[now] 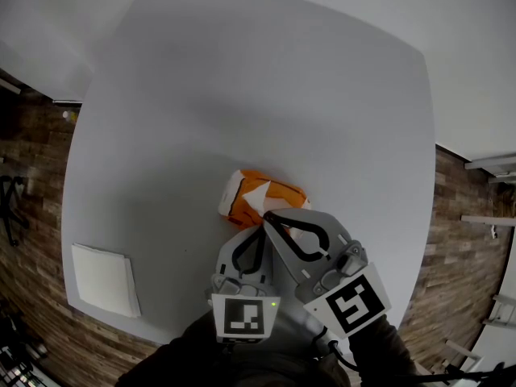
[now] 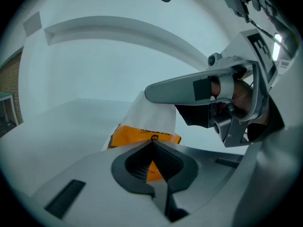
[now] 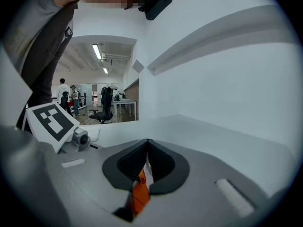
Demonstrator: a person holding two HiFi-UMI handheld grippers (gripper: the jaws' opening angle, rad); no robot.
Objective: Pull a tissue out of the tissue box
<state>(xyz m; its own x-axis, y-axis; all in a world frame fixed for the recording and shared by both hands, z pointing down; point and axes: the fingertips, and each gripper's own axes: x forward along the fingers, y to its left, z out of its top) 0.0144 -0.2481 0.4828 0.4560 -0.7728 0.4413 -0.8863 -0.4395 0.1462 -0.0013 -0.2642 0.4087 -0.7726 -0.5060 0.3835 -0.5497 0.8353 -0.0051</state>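
An orange tissue pack (image 1: 256,200) lies on the pale grey table (image 1: 242,95), just in front of both grippers. My left gripper (image 1: 260,228) is at the pack's near edge, its jaws closed at the tips (image 2: 152,143), apparently nipping the orange wrapper (image 2: 137,135). My right gripper (image 1: 266,215) reaches over the pack from the right. In the left gripper view, a white tissue (image 2: 154,115) stretches from the right gripper's closed tip (image 2: 147,93) down to the pack. The right gripper view shows its jaws (image 3: 147,142) shut, with a white strip of tissue (image 3: 148,171) and orange wrapper (image 3: 139,195) between them.
A white square pad (image 1: 105,279) lies near the table's front left edge. Brick-patterned floor (image 1: 32,240) surrounds the table. White walls stand behind it. In the right gripper view, an open room with people (image 3: 62,91) and office chairs shows far off at the left.
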